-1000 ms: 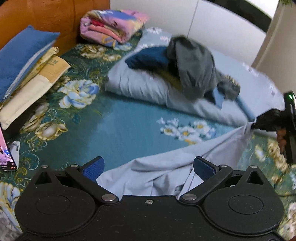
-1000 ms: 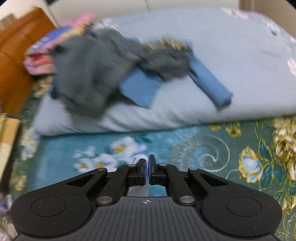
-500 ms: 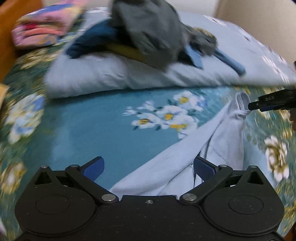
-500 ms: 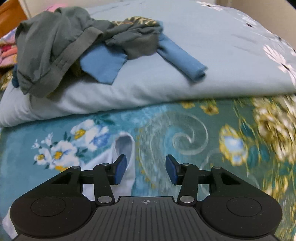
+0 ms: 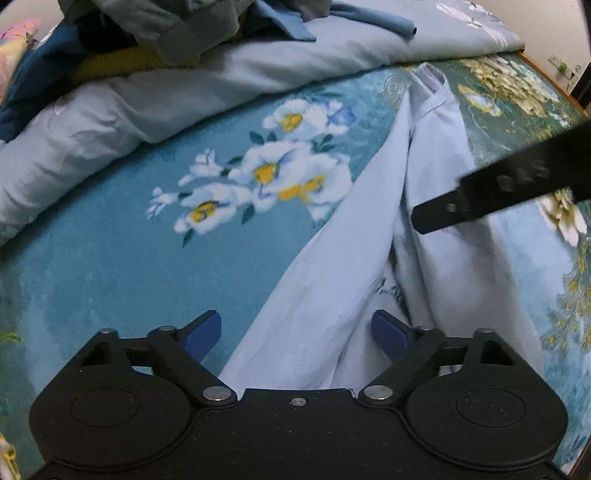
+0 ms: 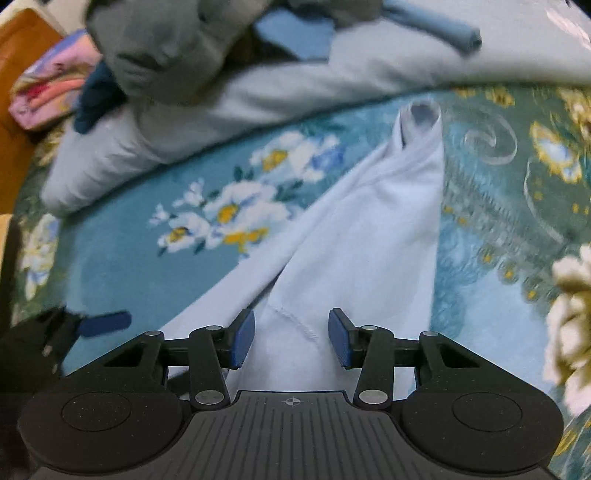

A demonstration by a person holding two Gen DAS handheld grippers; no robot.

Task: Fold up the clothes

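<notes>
Left gripper (image 5: 295, 332) closing over pale blue garment (image 5: 332, 288), right gripper (image 6: 291, 338) closing, neither gripping yet

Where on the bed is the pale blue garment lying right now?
In both wrist views the pale blue garment lies on the floral bedspread, running from under both grippers to its sleeve end just short of the folded grey-blue quilt.

Pale shirt (image 5: 369, 258) and duvet (image 5: 110, 122) on floral bed (image 5: 92, 258)

One pale blue cotton garment (image 5: 436, 258) lies on one teal floral bedspread (image 5: 110, 240). One folded light grey quilt (image 5: 110, 122) carries one grey garment (image 6: 159, 55), one rolled blue piece (image 6: 439, 26) and one dark navy piece (image 5: 22, 74).
</notes>
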